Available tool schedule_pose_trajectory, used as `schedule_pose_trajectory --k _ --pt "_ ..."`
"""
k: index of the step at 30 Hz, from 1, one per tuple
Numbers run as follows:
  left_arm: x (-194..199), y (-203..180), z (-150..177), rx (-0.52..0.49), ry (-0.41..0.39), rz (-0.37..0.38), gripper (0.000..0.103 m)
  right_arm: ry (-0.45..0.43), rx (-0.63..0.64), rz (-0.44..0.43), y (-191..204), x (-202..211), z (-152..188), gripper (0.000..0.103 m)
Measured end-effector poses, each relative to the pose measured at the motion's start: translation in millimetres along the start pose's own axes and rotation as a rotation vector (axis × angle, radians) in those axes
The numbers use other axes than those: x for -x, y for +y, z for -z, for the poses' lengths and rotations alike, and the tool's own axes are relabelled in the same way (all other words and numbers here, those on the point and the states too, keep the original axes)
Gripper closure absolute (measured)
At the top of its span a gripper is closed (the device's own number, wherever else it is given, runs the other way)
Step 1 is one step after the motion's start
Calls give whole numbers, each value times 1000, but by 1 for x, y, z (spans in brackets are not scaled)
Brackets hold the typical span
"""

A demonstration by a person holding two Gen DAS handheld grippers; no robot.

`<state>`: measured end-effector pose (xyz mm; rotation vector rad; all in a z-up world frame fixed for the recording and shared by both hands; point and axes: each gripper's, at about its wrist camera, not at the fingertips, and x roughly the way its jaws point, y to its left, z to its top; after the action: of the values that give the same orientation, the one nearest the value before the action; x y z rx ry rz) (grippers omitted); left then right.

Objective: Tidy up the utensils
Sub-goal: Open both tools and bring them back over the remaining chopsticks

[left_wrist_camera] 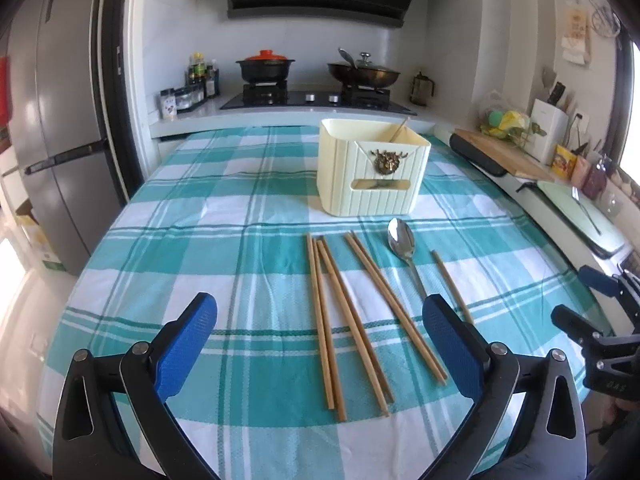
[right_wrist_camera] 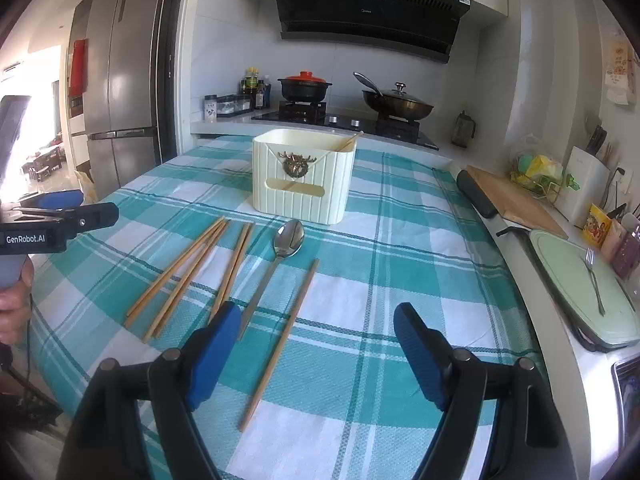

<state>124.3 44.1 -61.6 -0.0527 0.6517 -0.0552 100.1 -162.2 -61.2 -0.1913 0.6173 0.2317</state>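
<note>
Home kitchen; gas hob (right_wrist_camera: 344, 118) with pots; range hood (right_wrist_camera: 368, 16); fridge (right_wrist_camera: 120, 92).

The right hand-held gripper (right_wrist_camera: 316, 344) hovers wide open above the checked counter (right_wrist_camera: 400, 248). A lone chopstick (right_wrist_camera: 280, 344) lies between its fingers. At 11 o'clock rest a spoon (right_wrist_camera: 280, 256) and six chopsticks (right_wrist_camera: 192, 272); at 12, a cream holder (right_wrist_camera: 303, 176).

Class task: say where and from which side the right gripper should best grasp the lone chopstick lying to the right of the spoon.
Probably mid-shaft, from straight above, fingers closing across its width. The lone chopstick lies flat on the tablecloth, clear of the spoon, directly ahead of the open right gripper.
</note>
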Motion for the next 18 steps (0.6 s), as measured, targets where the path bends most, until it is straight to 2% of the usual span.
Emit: schedule_pose_trajectory --k 6,11,18 --pt "-2 10 5 60 16 65 1 16 -7 -22 6 -5 6 22" --pt "-6 17 7 81 22 40 1 16 6 -27 9 -6 6 22" --pt "-4 20 7 87 19 43 1 -7 -2 22 7 -1 7 22"
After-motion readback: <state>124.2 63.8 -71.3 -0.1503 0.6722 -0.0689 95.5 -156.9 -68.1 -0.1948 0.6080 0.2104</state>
